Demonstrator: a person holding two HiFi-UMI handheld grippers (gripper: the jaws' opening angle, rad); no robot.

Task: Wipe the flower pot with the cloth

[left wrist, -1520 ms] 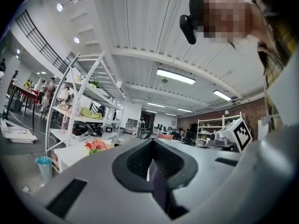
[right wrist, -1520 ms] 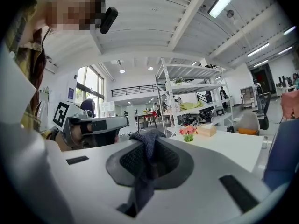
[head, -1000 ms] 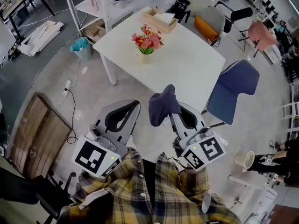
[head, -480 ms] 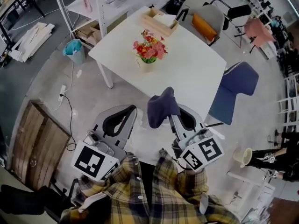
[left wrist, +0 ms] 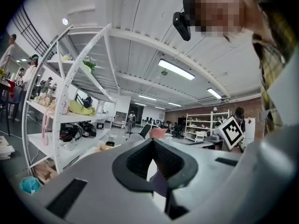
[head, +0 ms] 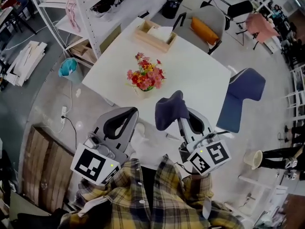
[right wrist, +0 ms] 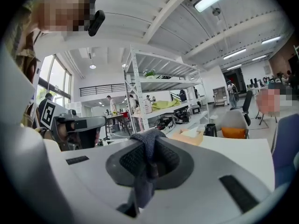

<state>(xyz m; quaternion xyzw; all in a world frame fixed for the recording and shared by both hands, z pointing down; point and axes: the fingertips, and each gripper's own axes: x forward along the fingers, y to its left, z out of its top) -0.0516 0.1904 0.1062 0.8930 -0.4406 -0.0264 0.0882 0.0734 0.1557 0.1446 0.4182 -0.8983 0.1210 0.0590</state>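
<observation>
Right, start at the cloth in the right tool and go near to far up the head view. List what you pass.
cloth → flower pot → wooden box → black bin

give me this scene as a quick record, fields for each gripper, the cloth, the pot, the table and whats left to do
left gripper: shut, holding nothing
right gripper: shut on the cloth
cloth: dark blue, bunched above the right jaws, hanging down between them
flower pot: pale, upright on the table, filled with red and yellow flowers
table: white, with a wooden box at its far edge
cloth to pot: apart, the pot is ahead of both grippers
task state: wiping not yet begun
</observation>
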